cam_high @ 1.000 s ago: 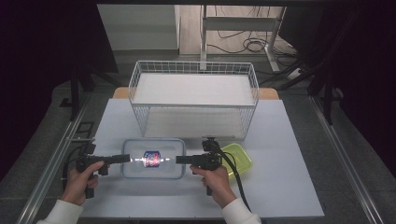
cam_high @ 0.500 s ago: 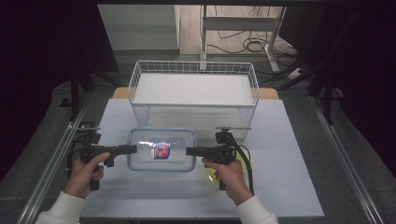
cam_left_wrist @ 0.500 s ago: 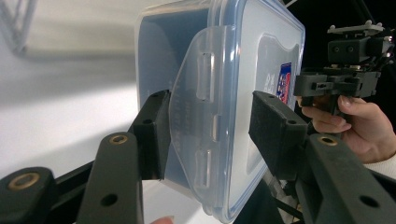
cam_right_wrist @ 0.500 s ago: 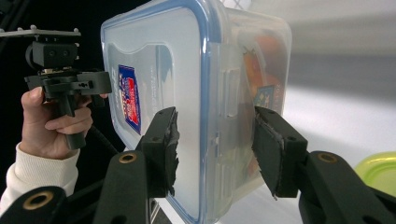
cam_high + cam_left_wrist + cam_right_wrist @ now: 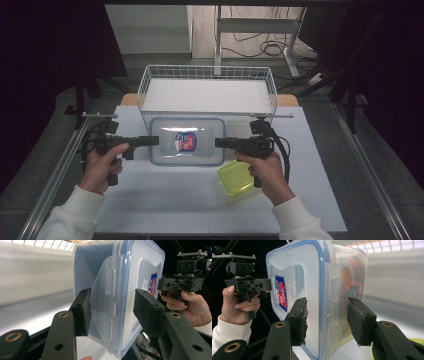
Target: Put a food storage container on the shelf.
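Gripping clear container (image 5: 187, 141), both hand-held grippers

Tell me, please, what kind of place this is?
Probably a lab or recording workspace, not a home: a white table board on metal rails, dark curtained surroundings, loose cables on the floor, and a white wire basket.

A flat white rectangular table (image 5: 165, 200) carries everything. A white wire basket (image 5: 207, 80) stands at its far edge. A translucent yellow plastic container (image 5: 235, 179) lies nearer its right front.

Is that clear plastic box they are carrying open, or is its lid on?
Lid on. The blue-rimmed lid covers the clear box, and a side latch flap lies folded down against its wall.
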### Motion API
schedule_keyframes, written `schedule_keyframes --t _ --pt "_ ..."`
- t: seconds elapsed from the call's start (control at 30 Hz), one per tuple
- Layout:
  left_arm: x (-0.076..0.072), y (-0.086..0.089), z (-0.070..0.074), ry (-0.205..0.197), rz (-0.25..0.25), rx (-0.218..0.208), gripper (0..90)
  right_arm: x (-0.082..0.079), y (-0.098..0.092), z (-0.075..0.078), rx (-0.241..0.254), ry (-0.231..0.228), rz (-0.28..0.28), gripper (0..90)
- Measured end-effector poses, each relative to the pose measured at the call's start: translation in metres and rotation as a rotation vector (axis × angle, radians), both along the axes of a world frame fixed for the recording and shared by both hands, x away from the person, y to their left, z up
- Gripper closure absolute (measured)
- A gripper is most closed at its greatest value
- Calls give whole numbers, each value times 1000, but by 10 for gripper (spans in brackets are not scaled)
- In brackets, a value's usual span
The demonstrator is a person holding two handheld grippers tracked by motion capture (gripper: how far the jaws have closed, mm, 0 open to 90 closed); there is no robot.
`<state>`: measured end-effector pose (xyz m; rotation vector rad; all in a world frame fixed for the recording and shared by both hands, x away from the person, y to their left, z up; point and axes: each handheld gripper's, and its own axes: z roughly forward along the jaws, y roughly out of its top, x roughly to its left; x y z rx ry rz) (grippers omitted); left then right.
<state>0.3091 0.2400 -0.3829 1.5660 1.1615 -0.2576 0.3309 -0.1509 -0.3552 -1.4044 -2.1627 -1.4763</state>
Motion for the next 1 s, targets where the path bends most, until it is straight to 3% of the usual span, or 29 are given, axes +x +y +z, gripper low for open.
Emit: schedule_keyframes --t 0.37,0.63,1.0 --pt "25 -14 30 -13 -2 1 500 22 -16 26 13 -22 -4 519" --pt "46 -22 58 -29 -4 -8 502 41 -25 57 10 -46 -6 518" --pt "96 -34 87 -15 11 5 502 86 -38 77 37 -17 -17 518"
